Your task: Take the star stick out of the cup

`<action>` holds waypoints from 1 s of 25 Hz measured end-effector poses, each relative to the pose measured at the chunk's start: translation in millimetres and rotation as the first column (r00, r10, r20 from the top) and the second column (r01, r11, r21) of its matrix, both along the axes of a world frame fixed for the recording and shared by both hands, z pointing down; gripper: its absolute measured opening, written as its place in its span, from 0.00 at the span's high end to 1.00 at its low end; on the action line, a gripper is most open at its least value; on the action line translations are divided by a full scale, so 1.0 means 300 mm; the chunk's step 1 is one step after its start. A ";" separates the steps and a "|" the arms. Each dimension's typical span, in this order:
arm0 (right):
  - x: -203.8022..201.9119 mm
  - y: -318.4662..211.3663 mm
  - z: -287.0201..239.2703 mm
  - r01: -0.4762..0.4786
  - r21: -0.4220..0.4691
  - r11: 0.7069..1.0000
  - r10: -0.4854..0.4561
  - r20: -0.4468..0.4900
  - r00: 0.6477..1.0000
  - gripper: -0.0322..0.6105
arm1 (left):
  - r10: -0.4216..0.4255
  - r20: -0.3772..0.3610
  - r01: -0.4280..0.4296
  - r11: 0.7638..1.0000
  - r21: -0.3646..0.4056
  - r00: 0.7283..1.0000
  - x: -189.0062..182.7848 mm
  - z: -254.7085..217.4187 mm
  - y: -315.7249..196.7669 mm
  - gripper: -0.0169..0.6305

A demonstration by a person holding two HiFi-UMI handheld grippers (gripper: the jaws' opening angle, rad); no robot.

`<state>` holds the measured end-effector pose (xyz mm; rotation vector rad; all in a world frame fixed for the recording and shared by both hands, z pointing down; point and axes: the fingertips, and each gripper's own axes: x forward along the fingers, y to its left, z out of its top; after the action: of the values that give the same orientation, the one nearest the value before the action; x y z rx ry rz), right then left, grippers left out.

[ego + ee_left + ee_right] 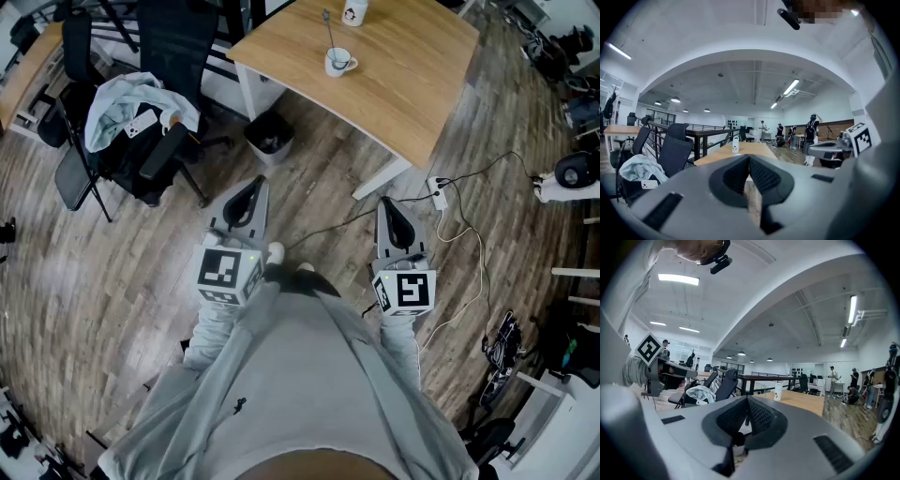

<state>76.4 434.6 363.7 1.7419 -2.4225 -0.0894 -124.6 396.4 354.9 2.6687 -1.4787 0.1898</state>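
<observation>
Star stick (329, 32), one, stands in one cup (339, 63) near one bottle (354, 11).

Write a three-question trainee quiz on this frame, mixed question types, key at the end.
1. True or false: the star stick is already out of the cup.
2. The cup is: A) in the left gripper B) in the right gripper C) on the wooden table.
3. How do both grippers' jaws stand?
Key: 1 false; 2 C; 3 shut, nothing between them.
</observation>
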 end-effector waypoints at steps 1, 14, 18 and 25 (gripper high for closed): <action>0.007 0.007 0.000 -0.001 0.001 1.000 0.001 0.006 1.000 0.92 | 0.000 -0.003 0.000 1.000 -0.003 1.000 0.009 0.002 0.001 0.94; 0.076 -0.071 0.045 -0.005 -0.024 1.000 0.007 0.052 0.999 0.92 | -0.003 0.016 0.004 0.999 -0.045 1.000 0.061 0.055 -0.099 0.94; 0.057 -0.200 0.056 -0.004 -0.028 1.000 0.006 0.057 0.998 0.92 | -0.006 0.010 0.006 0.999 -0.042 1.000 0.044 0.062 -0.225 0.94; 0.011 -0.536 0.019 -0.002 -0.026 1.000 0.003 0.046 0.999 0.92 | -0.001 0.000 0.001 0.999 -0.041 1.000 -0.001 0.044 -0.555 0.94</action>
<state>79.6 273.9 369.2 1.7546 -2.4422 -0.0179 -124.8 229.8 368.0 2.6355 -1.4600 0.2181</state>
